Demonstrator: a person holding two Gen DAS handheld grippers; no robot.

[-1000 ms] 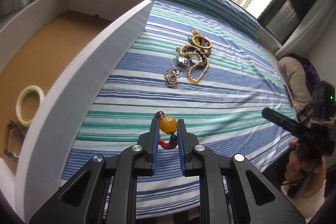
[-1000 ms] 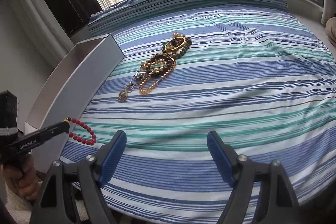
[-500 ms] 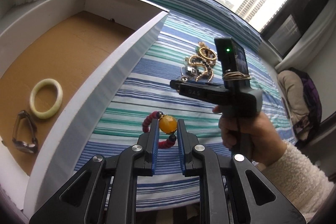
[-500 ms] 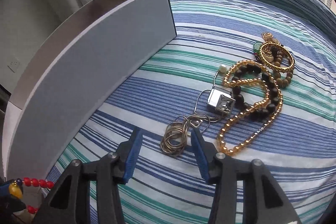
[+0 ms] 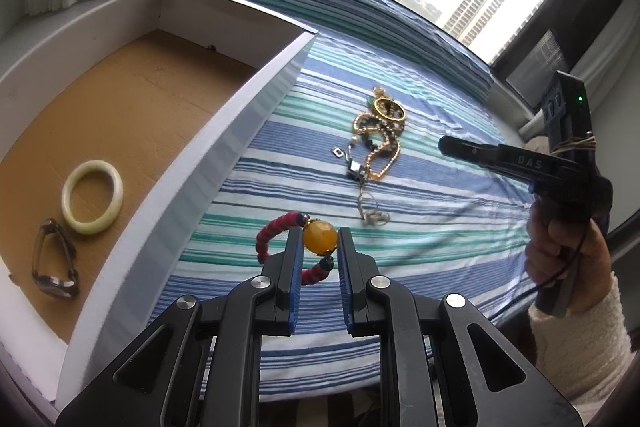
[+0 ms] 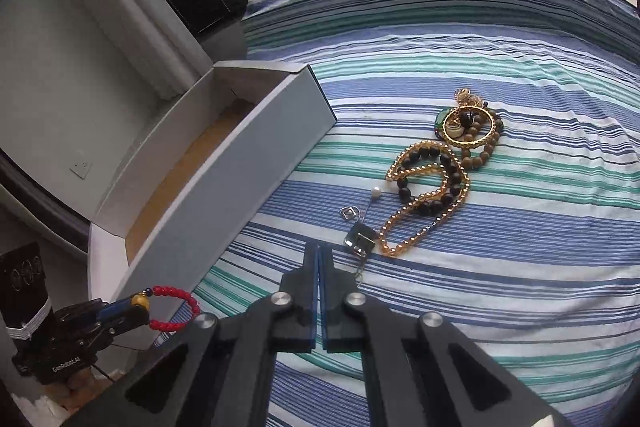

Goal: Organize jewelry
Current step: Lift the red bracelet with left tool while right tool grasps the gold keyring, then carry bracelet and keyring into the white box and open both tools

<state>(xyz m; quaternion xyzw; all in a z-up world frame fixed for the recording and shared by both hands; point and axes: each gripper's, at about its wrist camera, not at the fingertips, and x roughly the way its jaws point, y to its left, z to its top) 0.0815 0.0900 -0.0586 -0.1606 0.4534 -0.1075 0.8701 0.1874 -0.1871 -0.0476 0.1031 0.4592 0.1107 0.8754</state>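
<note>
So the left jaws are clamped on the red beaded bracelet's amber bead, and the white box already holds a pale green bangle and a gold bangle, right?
Not quite. The left wrist view shows the pale green bangle in the white box beside a dark bracelet, not a gold bangle. The left gripper does clamp the red beaded bracelet by its amber bead.

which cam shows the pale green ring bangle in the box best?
Left wrist view. The pale green ring bangle lies in full sight on the brown floor of the white cardboard box, beside a dark smoky bracelet. In the right wrist view the box wall hides the bangle entirely.
</note>
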